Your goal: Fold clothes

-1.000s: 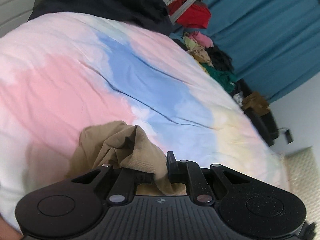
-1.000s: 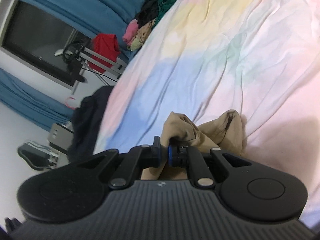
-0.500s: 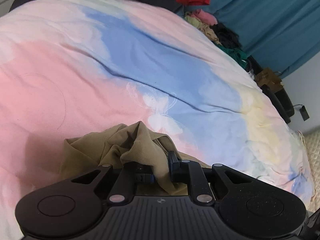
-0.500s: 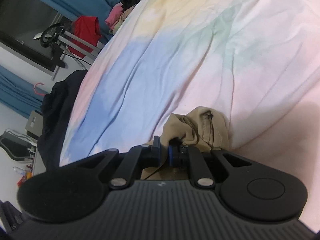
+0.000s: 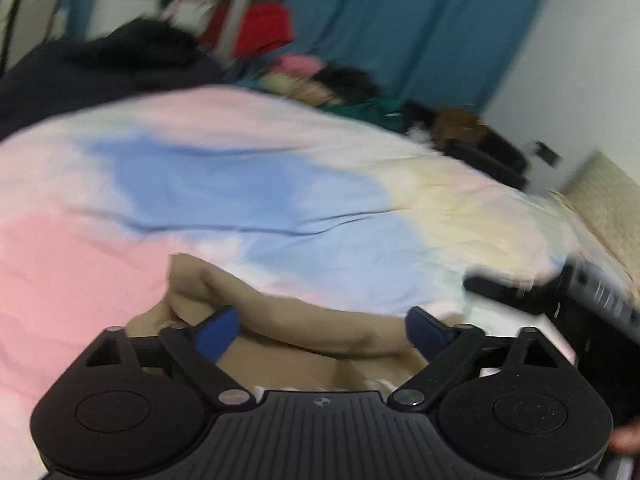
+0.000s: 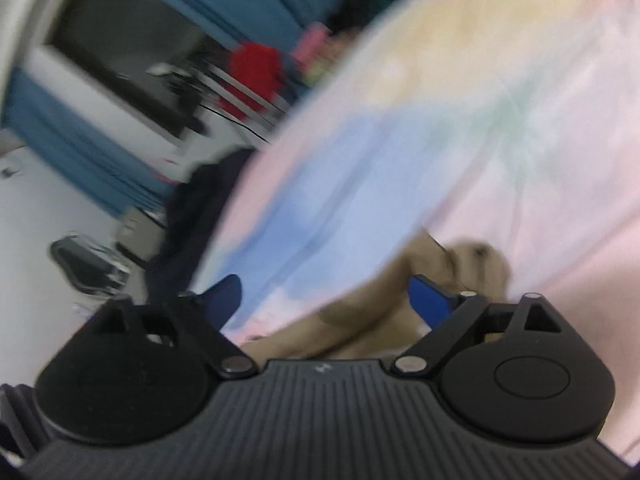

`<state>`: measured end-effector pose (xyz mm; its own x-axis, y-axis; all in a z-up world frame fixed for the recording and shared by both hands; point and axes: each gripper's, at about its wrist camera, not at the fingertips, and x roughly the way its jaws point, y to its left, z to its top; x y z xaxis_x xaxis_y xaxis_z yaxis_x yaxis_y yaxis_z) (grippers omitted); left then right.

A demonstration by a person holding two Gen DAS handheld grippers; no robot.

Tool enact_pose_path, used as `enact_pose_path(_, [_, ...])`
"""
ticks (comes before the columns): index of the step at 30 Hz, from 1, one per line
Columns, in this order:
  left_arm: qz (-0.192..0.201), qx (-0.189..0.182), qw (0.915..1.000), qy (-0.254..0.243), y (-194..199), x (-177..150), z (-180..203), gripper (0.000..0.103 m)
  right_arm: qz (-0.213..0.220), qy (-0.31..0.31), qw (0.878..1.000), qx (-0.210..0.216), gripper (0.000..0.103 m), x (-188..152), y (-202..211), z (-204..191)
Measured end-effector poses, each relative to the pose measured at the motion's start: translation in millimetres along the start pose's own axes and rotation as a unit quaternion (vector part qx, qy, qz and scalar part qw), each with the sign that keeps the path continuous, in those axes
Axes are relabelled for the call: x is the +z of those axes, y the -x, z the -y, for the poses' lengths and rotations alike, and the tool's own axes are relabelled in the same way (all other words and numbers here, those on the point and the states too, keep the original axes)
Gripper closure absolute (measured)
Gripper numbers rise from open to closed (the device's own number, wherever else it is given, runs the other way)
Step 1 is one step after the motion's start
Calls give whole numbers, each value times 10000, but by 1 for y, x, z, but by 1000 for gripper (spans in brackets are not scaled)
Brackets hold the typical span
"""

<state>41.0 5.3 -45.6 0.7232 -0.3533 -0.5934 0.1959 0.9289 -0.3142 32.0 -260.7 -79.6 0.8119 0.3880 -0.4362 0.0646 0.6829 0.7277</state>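
Observation:
A tan garment (image 5: 304, 320) lies bunched on the pastel tie-dye bed cover (image 5: 248, 184). My left gripper (image 5: 322, 328) is open, its blue pads spread wide just above the cloth, holding nothing. In the right wrist view the same tan garment (image 6: 384, 300) lies below my right gripper (image 6: 324, 298), which is also open and empty over the bed cover (image 6: 480, 128). Both views are motion-blurred. The other gripper's dark body (image 5: 592, 304) shows at the right edge of the left wrist view.
A dark garment (image 5: 100, 64) lies at the far end of the bed. A pile of coloured clothes (image 5: 320, 84) and a red item (image 5: 260, 28) sit beyond it before blue curtains (image 5: 420, 20). A dark screen (image 6: 120, 52) hangs on the wall.
Both grippers were shut on the tan garment and have opened wide, letting it drop onto the bed. Both cameras have tilted up and are moving fast.

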Motion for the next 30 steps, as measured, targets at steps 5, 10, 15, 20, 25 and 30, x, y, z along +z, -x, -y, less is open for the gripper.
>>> enact_pose_path(5, [-118, 259, 9983, -512, 2, -12, 11, 1, 259, 917, 9954, 80, 12, 0, 14, -23])
enact_pose_path(10, [-507, 671, 9951, -514, -26, -16, -1, 1, -283, 1273, 9898, -579, 70, -4, -16, -17])
enact_pose_path(15, [-490, 916, 9929, -581, -46, -10, -14, 1, -734, 1572, 9809, -882, 71, -9, -48, -10])
enact_pose_path(20, [-582, 1023, 9918, -507, -66, -7, -22, 1, -889, 1893, 9708, -1174, 74, -12, -75, -4])
enact_pose_path(25, [-620, 1102, 9894, -715, -68, -9, -16, 1, -880, 2154, 9639, -1297, 74, -17, -88, -5])
enact_pose_path(30, [-605, 1102, 9891, -761, -53, -14, -12, 1, -882, 2028, 9662, -1324, 73, -17, -73, -8])
